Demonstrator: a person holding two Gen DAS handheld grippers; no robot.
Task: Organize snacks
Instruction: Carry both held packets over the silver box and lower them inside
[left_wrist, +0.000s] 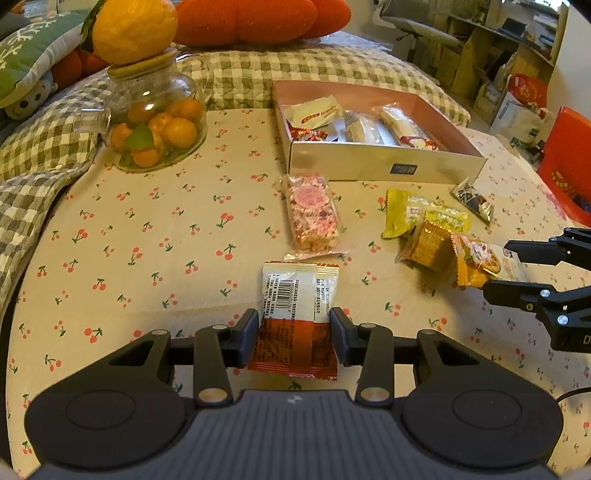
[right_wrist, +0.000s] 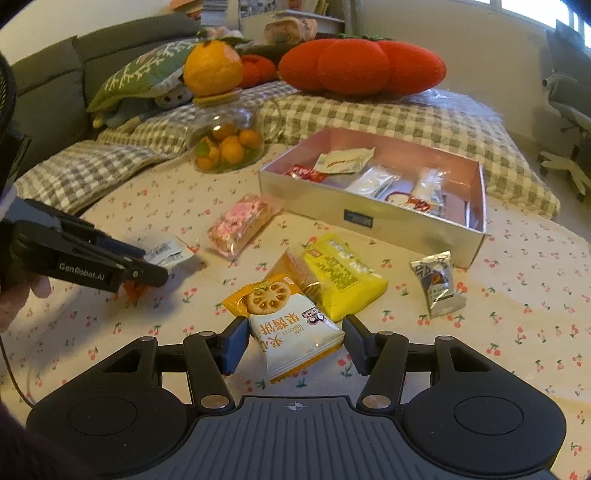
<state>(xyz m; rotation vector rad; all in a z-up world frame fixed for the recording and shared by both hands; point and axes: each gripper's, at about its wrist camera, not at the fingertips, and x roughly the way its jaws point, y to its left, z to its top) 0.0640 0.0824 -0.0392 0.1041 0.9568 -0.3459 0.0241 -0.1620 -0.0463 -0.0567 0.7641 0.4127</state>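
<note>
Two grippers down at the cherry-print tablecloth (left_wrist: 147, 258), each straddling a snack. Left gripper (left_wrist: 294, 338): fingers spread either side of a red-and-white packet (left_wrist: 297, 317) lying barcode side up, pads at its edges, can't tell if they actually pinch it. Right gripper (right_wrist: 295, 341): jaws apart around the near end of a jam biscuit packet (right_wrist: 288, 328), clear gap on both sides, packet flat on the cloth.

Ahead of the left gripper: pink nougat bar (left_wrist: 314, 216) in clear wrap, past it the open silver box (left_wrist: 384, 166) with several wrapped snacks already inside. Ahead-left: glass jar of kumquats (left_wrist: 155, 122), a big orange on its lid.

Just beyond the biscuit packet from the right gripper: clear-wrapped brown cake (right_wrist: 295, 271) overlapping a yellow packet (right_wrist: 343, 277). Ahead-right: small silver-blue sachet (right_wrist: 437, 282), near the box corner. Checked blanket (right_wrist: 369, 114) behind the box
</note>
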